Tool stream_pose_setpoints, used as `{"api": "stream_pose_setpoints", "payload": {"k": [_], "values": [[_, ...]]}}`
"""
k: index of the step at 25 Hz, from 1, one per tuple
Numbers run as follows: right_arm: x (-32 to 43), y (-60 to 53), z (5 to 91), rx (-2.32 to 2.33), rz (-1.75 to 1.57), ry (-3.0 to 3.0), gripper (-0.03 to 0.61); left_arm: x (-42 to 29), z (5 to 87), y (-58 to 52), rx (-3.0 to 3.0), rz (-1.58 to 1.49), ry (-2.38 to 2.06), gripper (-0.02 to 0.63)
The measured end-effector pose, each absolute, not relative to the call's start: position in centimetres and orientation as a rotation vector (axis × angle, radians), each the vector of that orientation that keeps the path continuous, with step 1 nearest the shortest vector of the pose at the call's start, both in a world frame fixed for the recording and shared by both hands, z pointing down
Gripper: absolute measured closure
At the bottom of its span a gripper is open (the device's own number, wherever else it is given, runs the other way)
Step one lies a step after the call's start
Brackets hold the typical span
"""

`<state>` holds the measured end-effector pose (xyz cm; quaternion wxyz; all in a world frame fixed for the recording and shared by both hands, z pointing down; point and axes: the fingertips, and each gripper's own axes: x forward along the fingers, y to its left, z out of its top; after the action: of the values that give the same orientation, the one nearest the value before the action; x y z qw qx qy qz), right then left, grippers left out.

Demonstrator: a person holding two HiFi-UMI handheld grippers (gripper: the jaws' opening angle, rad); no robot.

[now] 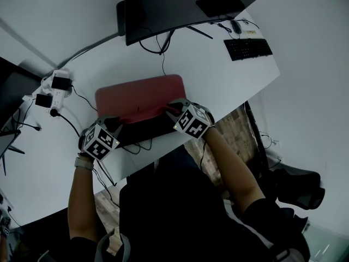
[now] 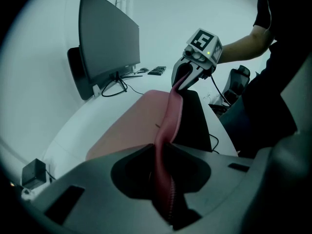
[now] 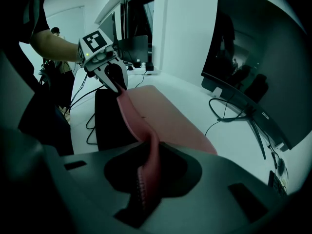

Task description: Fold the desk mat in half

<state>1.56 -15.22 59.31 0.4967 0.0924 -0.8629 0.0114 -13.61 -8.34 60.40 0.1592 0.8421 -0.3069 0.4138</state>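
- The left tool [image 1: 113, 123] is pinched narrow on the near left corner of the desk mat [image 1: 139, 94]. In the left gripper view the mat's red edge [image 2: 163, 179] runs in between the jaws, which press on it from both sides.
- The right tool [image 1: 175, 108] grips the near right corner in the same way. In the right gripper view the stitched red edge [image 3: 146, 174] sits clamped between its two jaws.
- Each tool shows in the other's view at the far end of the raised edge (the marker cube on top makes it easy to pick out).
- The mat's near edge is lifted off the white desk [image 1: 218, 75] and spans from one tool to the other as a raised ridge.
- Below that ridge the mat's black underside [image 1: 144, 129] faces the person.
- The far part of the mat lies flat on the desk, red side up, in front of the monitor [image 1: 180, 4].
- A black keyboard [image 1: 248, 48] lies well apart from the mat, toward the right end of the desk.
- A white power strip [image 1: 54, 89] with plugs in it sits near the mat's left side, and a dark cable runs from it toward the left tool.
- Both of the person's forearms reach in from the desk's near edge.
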Motion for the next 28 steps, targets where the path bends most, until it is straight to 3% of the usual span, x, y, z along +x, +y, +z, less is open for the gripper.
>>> {"api": "stream_pose_setpoints", "payload": {"k": [28], "values": [[-1.9,-25.2,62.4,0.089,0.101,-2.135,0.509,-16.7,62.3,-17.7,2.241,1.292,-1.025,0.523]]}}
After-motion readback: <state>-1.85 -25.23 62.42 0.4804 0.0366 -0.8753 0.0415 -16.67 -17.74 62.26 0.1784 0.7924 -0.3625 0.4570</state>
